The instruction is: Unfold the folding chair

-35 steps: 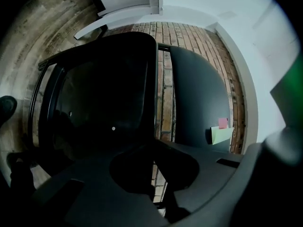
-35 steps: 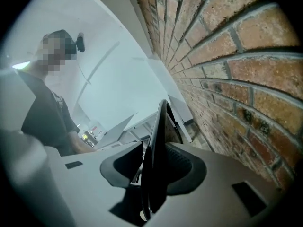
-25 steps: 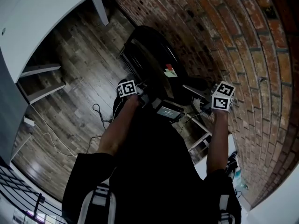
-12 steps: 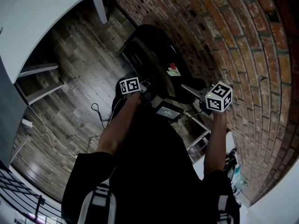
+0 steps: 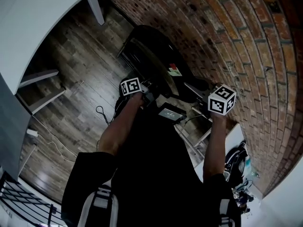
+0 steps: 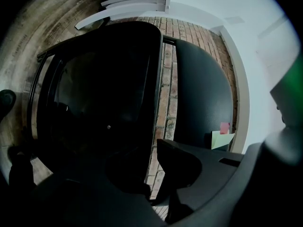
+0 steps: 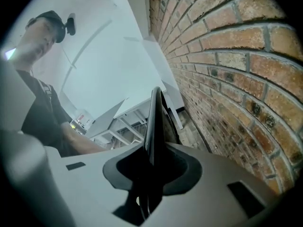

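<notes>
The black folding chair [image 5: 151, 51] stands folded flat against the brick wall [image 5: 246, 41], with a red and green tag [image 5: 174, 70] on it. My left gripper [image 5: 147, 95] is at its near left edge. In the left gripper view the dark chair panel [image 6: 104, 89] fills the frame. Its edge runs down between the jaws of the left gripper [image 6: 154, 193], which have just been opening and then closing a little. A strip of brick still shows beside the right jaw. My right gripper [image 5: 206, 108], tilted down, has just been closing. In its own view the right gripper [image 7: 150, 174] pinches a thin black chair edge [image 7: 154, 122].
A white table [image 5: 42, 13] and low white shelves [image 5: 40, 86] stand at the left, and a cable [image 5: 52, 136] trails over the wooden floor. A small black device with a screen [image 5: 170, 111] and a white rack [image 5: 203, 136] sit near the chair's foot.
The right gripper's marker cube has shifted slightly left and down toward the chair. The left gripper has stayed in place at the chair's edge.
</notes>
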The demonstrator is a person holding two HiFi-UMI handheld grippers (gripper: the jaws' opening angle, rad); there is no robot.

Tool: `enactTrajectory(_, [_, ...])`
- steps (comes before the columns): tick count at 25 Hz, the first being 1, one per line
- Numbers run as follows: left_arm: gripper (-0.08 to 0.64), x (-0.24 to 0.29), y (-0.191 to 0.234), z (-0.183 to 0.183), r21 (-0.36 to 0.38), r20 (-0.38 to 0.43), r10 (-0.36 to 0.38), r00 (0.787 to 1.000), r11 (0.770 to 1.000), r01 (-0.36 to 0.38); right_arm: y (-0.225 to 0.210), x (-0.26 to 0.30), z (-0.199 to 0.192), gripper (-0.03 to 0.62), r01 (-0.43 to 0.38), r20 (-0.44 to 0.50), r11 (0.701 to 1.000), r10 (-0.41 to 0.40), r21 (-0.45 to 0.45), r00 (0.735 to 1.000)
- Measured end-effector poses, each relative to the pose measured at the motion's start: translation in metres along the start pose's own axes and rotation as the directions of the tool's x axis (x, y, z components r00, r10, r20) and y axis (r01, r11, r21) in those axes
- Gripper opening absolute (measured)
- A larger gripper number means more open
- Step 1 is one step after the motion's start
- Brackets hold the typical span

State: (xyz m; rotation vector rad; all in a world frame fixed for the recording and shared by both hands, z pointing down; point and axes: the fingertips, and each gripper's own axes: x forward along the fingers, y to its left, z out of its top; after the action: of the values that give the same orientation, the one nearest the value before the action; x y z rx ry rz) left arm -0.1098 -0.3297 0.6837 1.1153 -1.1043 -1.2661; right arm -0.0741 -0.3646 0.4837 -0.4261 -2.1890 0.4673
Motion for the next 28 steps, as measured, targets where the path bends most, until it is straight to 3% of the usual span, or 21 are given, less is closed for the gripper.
enactTrajectory(7, [0.075, -0.024, -0.004, -0.001, -0.024, -0.013, -0.038, 0.999, 0.999, 0.038, 0.029, 0.012, -0.004, 0.098, 0.025, 0.017, 0.999, -0.025, -0.025, 1.000])
enactTrajectory(12, [0.074, -0.042, -0.002, -0.007, 0.018, -0.040, -0.020, 0.999, 1.000, 0.021, 0.051, 0.017, -0.013, 0.098, 0.040, 0.042, 0.999, -0.039, -0.024, 0.998])
enactTrajectory(20, [0.074, -0.060, 0.000, -0.039, 0.120, -0.189, 0.036, 0.981, 0.993, -0.013, 0.078, 0.009, -0.040, 0.100, 0.097, 0.128, 0.993, -0.105, 0.069, 0.986])
enactTrajectory(24, [0.075, -0.065, -0.006, -0.065, 0.108, -0.239, 0.023, 0.971, 0.994, 0.003, 0.096, -0.004, -0.052, 0.101, 0.126, 0.167, 0.988, -0.139, 0.084, 0.976])
enactTrajectory(28, [0.075, -0.080, -0.004, -0.089, 0.121, -0.298, 0.066, 0.952, 0.992, -0.031, 0.117, -0.012, -0.068, 0.103, 0.147, 0.213, 0.979, -0.175, 0.139, 0.961])
